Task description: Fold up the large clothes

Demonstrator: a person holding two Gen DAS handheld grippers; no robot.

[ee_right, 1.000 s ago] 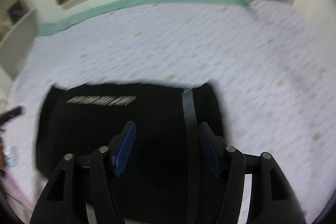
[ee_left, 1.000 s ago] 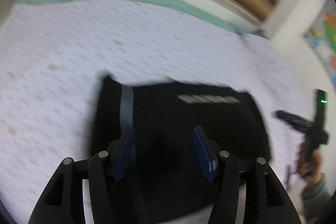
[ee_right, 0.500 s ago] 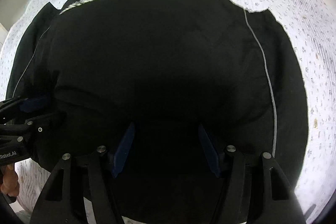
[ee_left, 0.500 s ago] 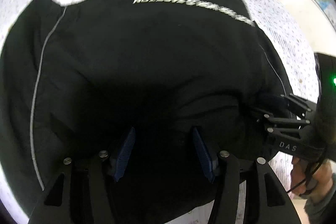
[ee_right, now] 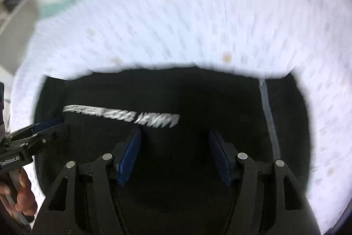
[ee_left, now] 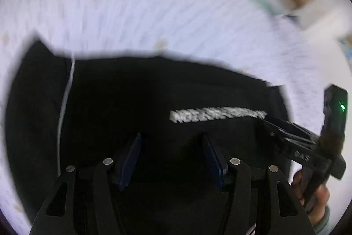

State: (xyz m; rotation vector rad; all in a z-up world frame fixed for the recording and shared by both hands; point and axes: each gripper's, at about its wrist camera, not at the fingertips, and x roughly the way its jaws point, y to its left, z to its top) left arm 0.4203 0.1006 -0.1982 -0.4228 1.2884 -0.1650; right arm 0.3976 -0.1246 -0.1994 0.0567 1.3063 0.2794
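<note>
The black garment [ee_left: 136, 102] is lying folded into a compact, roughly rectangular bundle on the pale patterned bedsheet [ee_left: 154, 3], with white lettering [ee_left: 217, 115] showing on its upper panel and a thin pale stripe [ee_left: 66, 91] running down one side. In the right wrist view the same garment [ee_right: 198, 98] is being seen with the lettering [ee_right: 123, 116] towards the left and the stripe [ee_right: 267, 116] towards the right.

The left gripper [ee_left: 170, 160] is being held above the near part of the bundle, jaws standing well apart, and no cloth is being pinched between its blue pads. The right gripper [ee_right: 175, 155] is being held likewise, jaws parted and nothing gripped. Each gripper is being caught at the edge of the other's view, carried in a hand [ee_right: 21, 195].

The garment is judged to be soft, limp and light for its bulk, several layers thick, and liable to slump or unfold if lifted by one layer only. Hold is best being taken at the two near corners or along a folded edge, with all layers caught together. Its surface is not judged slippery or fragile.

Against the frame half a second earlier, the garment is filling far less of both views and more bedsheet and wall are being shown; both pictures are being blurred by motion. The jaw openings are appearing unchanged.
</note>
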